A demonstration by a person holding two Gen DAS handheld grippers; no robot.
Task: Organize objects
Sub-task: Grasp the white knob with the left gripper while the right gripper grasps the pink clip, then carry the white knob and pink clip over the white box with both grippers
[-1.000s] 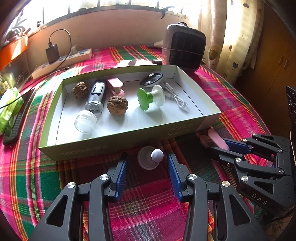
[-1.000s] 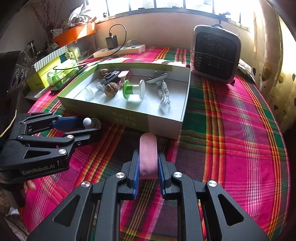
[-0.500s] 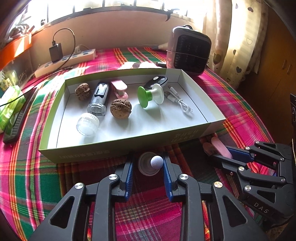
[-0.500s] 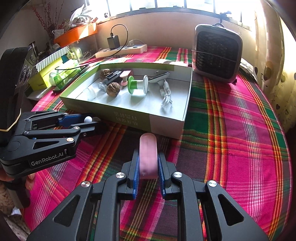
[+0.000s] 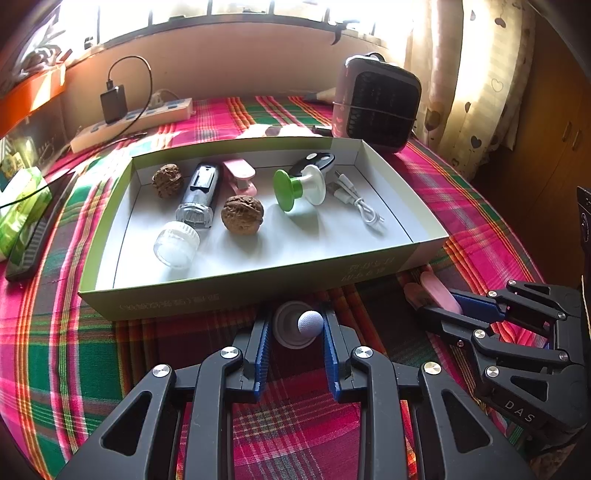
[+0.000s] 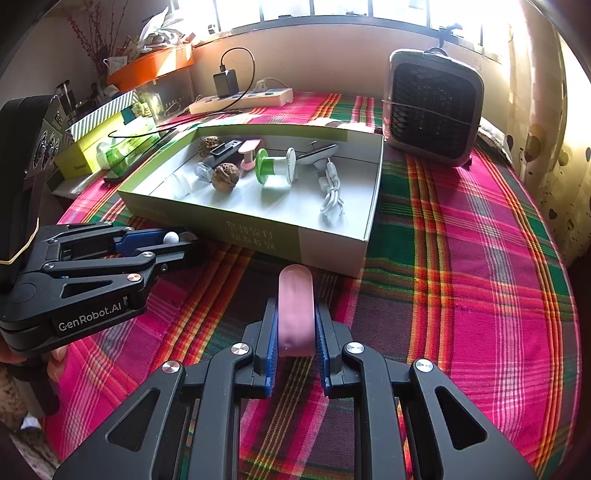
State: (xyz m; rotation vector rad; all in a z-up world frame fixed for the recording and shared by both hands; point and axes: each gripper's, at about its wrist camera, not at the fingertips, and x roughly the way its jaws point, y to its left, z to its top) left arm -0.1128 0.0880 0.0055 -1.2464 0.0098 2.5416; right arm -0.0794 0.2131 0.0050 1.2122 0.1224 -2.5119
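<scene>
A plaid cloth (image 5: 55, 332) covers the bench, and a window (image 6: 332, 9) runs behind it. My left gripper (image 5: 295, 328) has just closed on a small white knobbed cap (image 5: 297, 326), just short of the green box (image 5: 221, 291) ahead. My right gripper (image 6: 295, 325) clamps a pink clip (image 6: 295, 306), its long axis pointing straight ahead at the box

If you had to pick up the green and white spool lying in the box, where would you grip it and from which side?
I'd take the spool by its narrow white waist, coming from above. It lies on its side, so the wide green disc and the white end flange would stop the fingers sliding off. The walnut on one side and the cable on the other leave room, though the gap looks modest.
</scene>
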